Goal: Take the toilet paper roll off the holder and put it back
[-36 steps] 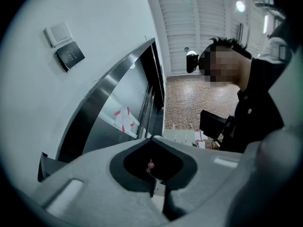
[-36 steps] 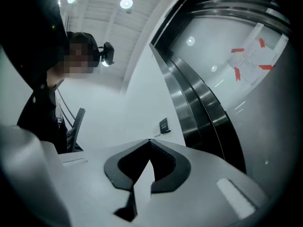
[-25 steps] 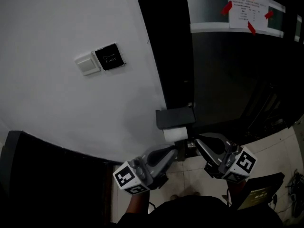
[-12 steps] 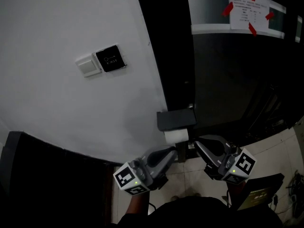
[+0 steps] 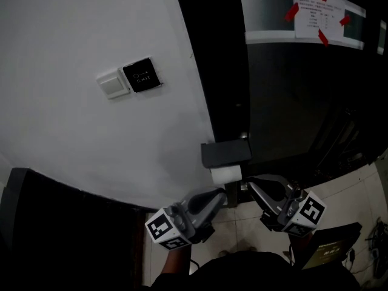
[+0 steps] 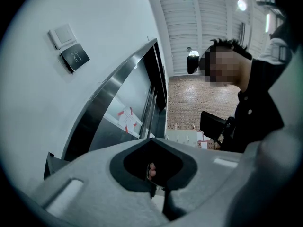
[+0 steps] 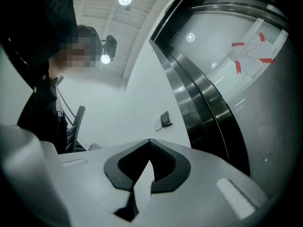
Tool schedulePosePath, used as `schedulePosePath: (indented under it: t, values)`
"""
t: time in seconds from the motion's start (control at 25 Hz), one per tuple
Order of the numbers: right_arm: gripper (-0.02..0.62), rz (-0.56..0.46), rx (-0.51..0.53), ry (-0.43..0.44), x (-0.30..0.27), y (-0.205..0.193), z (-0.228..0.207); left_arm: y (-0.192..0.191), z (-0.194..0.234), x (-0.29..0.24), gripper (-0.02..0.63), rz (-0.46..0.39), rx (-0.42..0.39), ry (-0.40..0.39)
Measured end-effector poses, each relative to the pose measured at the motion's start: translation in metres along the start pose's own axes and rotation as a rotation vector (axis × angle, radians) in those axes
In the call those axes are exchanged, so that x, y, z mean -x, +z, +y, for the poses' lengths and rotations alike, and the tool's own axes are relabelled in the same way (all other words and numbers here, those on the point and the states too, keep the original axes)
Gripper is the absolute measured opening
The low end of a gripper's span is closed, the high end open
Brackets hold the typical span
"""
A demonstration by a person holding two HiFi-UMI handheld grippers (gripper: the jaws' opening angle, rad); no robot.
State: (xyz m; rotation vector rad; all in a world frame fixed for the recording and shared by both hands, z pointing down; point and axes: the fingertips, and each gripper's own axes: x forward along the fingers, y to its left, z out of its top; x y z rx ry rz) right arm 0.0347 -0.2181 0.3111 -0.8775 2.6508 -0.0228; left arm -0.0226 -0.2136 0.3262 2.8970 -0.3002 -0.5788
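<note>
One toilet paper roll [image 5: 225, 174] is on its holder [image 5: 225, 152], just below centre in the head view. It lies directly under the holder's dark flat cover. The roll's long axis is level and runs roughly left to right across the frame, along the wall [image 5: 73, 35]. A curved white face shows toward the camera. The holder carries this single roll and nothing else that can be seen.

There are two grippers, both low in the frame and angled up toward the roll.
- The left gripper [image 5: 223, 193] has its tip just below the roll's lower edge. Whether it touches cannot be told. In its own view the left gripper [image 6: 151, 140] has both jaws meeting at the tips, with nothing clamped.
- The right gripper [image 5: 250, 185] stands just right of the roll and apart from it. In its own view the right gripper [image 7: 150, 141] also has its jaws closed together and holds nothing.

Two plates are side by side on the wall at upper left, one white switch plate [image 5: 113, 85] and one black plate [image 5: 140, 74]. One paper notice [image 5: 316, 12] is at upper right on the dark door [image 5: 285, 102], fixed with four pieces of red tape [image 5: 290, 10].
</note>
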Motion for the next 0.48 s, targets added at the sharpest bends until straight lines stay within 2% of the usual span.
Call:
schedulePosePath:
  t: [0.48]
  values:
    - [0.002, 0.008, -0.014, 0.0, -0.0049, -0.0081, -0.0004, 0.0013, 0.0059, 0.0058, 0.0, -0.002, 0.002, 0.011]
